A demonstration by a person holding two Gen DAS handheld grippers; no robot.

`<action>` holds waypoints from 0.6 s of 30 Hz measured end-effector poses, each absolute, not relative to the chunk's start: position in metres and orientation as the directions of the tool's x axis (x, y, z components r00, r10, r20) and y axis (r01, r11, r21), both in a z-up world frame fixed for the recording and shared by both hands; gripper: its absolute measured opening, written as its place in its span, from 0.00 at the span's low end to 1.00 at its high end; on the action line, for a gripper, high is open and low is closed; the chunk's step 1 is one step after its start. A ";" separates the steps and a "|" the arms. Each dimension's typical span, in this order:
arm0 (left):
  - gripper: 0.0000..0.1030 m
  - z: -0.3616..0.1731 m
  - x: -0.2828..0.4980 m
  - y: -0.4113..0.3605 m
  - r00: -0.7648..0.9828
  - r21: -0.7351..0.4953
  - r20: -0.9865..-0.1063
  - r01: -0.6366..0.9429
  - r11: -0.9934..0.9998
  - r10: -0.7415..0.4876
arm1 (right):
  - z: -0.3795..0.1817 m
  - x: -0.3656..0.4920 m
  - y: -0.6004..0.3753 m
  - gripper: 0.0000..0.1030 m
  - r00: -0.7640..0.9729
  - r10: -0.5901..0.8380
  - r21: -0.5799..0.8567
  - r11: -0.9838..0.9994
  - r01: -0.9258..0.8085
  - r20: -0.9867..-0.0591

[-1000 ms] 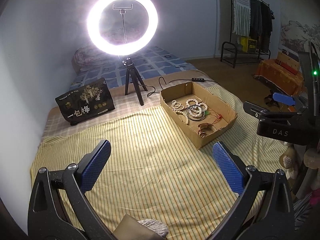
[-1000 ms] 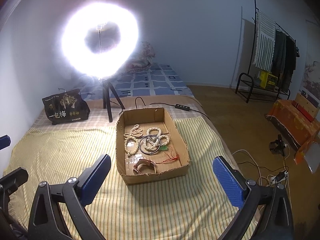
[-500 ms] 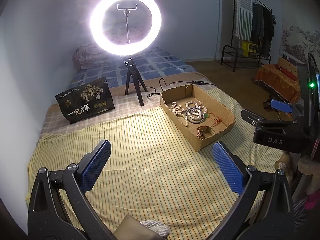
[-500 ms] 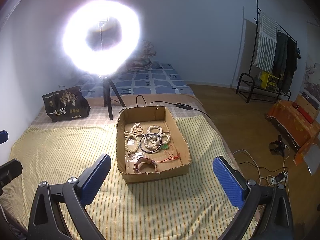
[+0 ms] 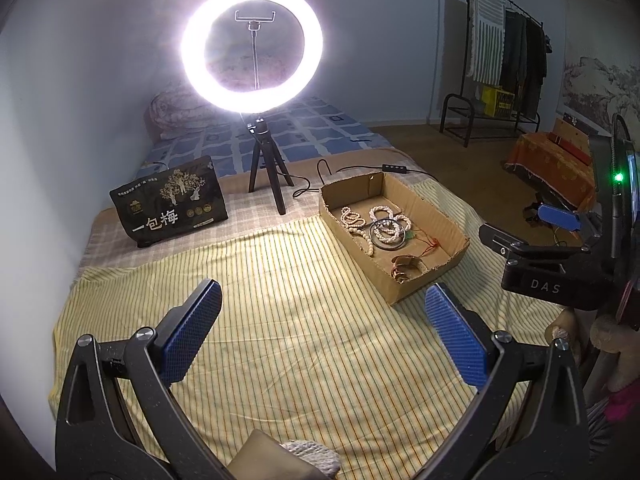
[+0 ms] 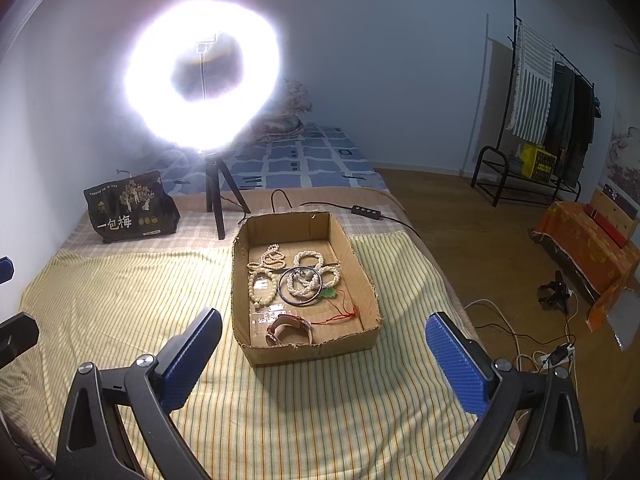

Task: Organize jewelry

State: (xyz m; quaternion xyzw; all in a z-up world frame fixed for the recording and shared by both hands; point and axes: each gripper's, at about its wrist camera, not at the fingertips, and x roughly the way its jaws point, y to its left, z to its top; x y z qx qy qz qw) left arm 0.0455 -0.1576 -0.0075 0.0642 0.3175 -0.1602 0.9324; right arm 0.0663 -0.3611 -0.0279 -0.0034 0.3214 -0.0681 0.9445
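A shallow cardboard box lies on a yellow striped cloth. Inside it are several pale bead bracelets, a dark bangle, a green pendant on red cord and a brown-strap watch. My right gripper hangs open just before the box's near wall, holding nothing. My left gripper is open over the cloth, left of and nearer than the box. The right gripper's body shows at the left wrist view's right edge.
A lit ring light on a small tripod stands behind the box, its cable running right. A black printed bag sits at the back left. Right of the bed are wooden floor, cables and a clothes rack.
Both views have shifted slightly: the box sits a little farther in the left wrist view and a little nearer and higher in the right wrist view. Both grippers stay open.
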 end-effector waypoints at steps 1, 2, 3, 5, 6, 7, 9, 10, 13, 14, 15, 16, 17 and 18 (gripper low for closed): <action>1.00 -0.007 0.045 -0.158 0.748 0.018 -0.611 0.339 0.941 -0.257 | -0.028 0.066 -0.361 1.00 0.784 -0.131 -0.050 0.991 0.127 -0.606; 1.00 -0.007 0.046 -0.157 0.747 0.019 -0.612 0.339 0.940 -0.257 | -0.028 0.066 -0.361 1.00 0.784 -0.130 -0.049 0.991 0.126 -0.607; 1.00 -0.007 0.045 -0.157 0.748 0.019 -0.612 0.339 0.940 -0.257 | -0.028 0.066 -0.361 1.00 0.784 -0.130 -0.049 0.991 0.126 -0.607; 1.00 -0.007 0.045 -0.157 0.748 0.019 -0.612 0.339 0.941 -0.257 | -0.028 0.066 -0.361 1.00 0.784 -0.130 -0.049 0.991 0.126 -0.607; 1.00 -0.007 0.045 -0.157 0.748 0.019 -0.612 0.339 0.941 -0.257 | -0.028 0.066 -0.361 1.00 0.784 -0.129 -0.049 0.991 0.125 -0.607; 1.00 -0.007 0.045 -0.157 0.748 0.019 -0.611 0.339 0.941 -0.257 | -0.028 0.067 -0.362 1.00 0.784 -0.130 -0.050 0.991 0.125 -0.607; 1.00 -0.006 0.045 -0.157 0.749 0.019 -0.611 0.338 0.941 -0.257 | -0.028 0.066 -0.361 1.00 0.784 -0.129 -0.051 0.991 0.124 -0.608; 1.00 -0.007 0.045 -0.157 0.749 0.019 -0.611 0.337 0.941 -0.256 | -0.028 0.066 -0.361 1.00 0.783 -0.128 -0.049 0.991 0.124 -0.608; 1.00 -0.006 0.045 -0.158 0.749 0.019 -0.611 0.337 0.941 -0.256 | -0.028 0.066 -0.360 1.00 0.783 -0.128 -0.050 0.991 0.123 -0.609; 1.00 -0.006 0.045 -0.157 0.749 0.018 -0.611 0.337 0.941 -0.256 | -0.029 0.066 -0.360 1.00 0.783 -0.129 -0.051 0.991 0.123 -0.609; 1.00 -0.007 0.045 -0.157 0.748 0.017 -0.612 0.337 0.941 -0.257 | -0.029 0.066 -0.360 1.00 0.782 -0.130 -0.050 0.991 0.125 -0.609; 1.00 -0.006 0.045 -0.158 0.748 0.016 -0.611 0.337 0.941 -0.258 | -0.029 0.066 -0.360 1.00 0.782 -0.129 -0.050 0.991 0.125 -0.610; 1.00 -0.007 0.045 -0.157 0.749 0.018 -0.611 0.337 0.941 -0.256 | -0.029 0.066 -0.360 1.00 0.782 -0.129 -0.049 0.991 0.125 -0.610; 1.00 -0.006 0.045 -0.157 0.749 0.018 -0.612 0.337 0.941 -0.256 | -0.030 0.065 -0.360 1.00 0.781 -0.130 -0.050 0.991 0.126 -0.610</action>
